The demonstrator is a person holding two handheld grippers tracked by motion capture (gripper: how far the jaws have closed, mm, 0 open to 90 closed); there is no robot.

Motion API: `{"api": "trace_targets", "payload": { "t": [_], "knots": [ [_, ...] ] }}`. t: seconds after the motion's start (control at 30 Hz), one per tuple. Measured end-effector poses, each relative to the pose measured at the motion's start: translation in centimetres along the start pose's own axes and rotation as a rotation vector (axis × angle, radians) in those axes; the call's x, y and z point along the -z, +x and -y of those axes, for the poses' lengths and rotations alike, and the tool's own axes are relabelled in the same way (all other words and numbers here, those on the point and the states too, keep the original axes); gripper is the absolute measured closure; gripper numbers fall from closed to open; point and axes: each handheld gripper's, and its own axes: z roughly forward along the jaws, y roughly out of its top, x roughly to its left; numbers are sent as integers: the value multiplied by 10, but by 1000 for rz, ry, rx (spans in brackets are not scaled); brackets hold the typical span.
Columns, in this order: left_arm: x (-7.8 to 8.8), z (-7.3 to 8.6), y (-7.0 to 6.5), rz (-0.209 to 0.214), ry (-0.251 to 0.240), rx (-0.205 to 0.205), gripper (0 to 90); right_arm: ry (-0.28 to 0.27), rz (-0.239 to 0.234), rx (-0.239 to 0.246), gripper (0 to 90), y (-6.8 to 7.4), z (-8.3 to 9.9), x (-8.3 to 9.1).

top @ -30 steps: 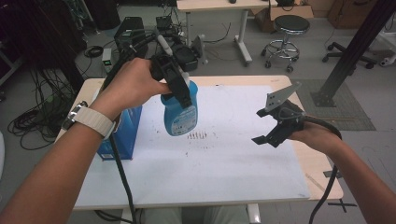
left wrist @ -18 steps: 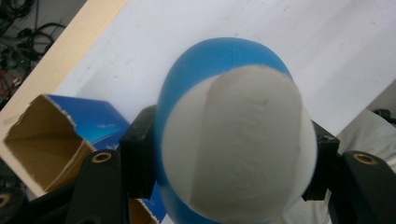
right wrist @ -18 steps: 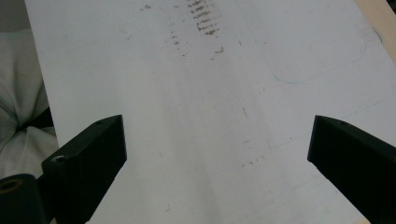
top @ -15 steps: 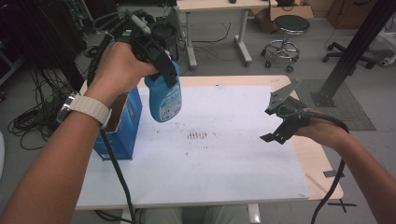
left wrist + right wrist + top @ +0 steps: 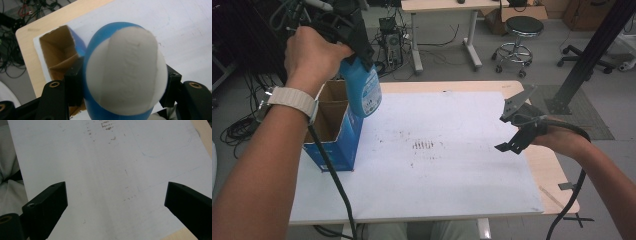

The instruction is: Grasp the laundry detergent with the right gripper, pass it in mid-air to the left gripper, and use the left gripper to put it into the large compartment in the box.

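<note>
We have the left gripper clamped on the blue plastic bottle above the open blue cardboard box; right gripper gapes empty over the bench.

The light is even and soft, like from ceiling lamps. The white mat is bright but without strong glare. Shadows are weak; a soft one lies beside the box. In the left gripper view the bottle is very near and blurred. The high view looks grainy, with dark upper left corner.
</note>
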Motion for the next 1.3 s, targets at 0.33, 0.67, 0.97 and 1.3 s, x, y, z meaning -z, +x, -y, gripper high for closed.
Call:
{"api": "trace_targets", "payload": {
  "t": [0.33,0.67,0.97,1.3],
  "knots": [
    [4,12,38,-49,-8,162,379,4,2,3,44,-2,2,1],
    [0,26,63,-109,1,281,379,6,-1,10,45,1,1,0],
    [-13,36,77,-144,-7,331,379,2,-2,9,46,3,1,0],
    [-38,49,88,-153,-4,343,379,2,-1,8,48,3,1,1]
  ]
}}
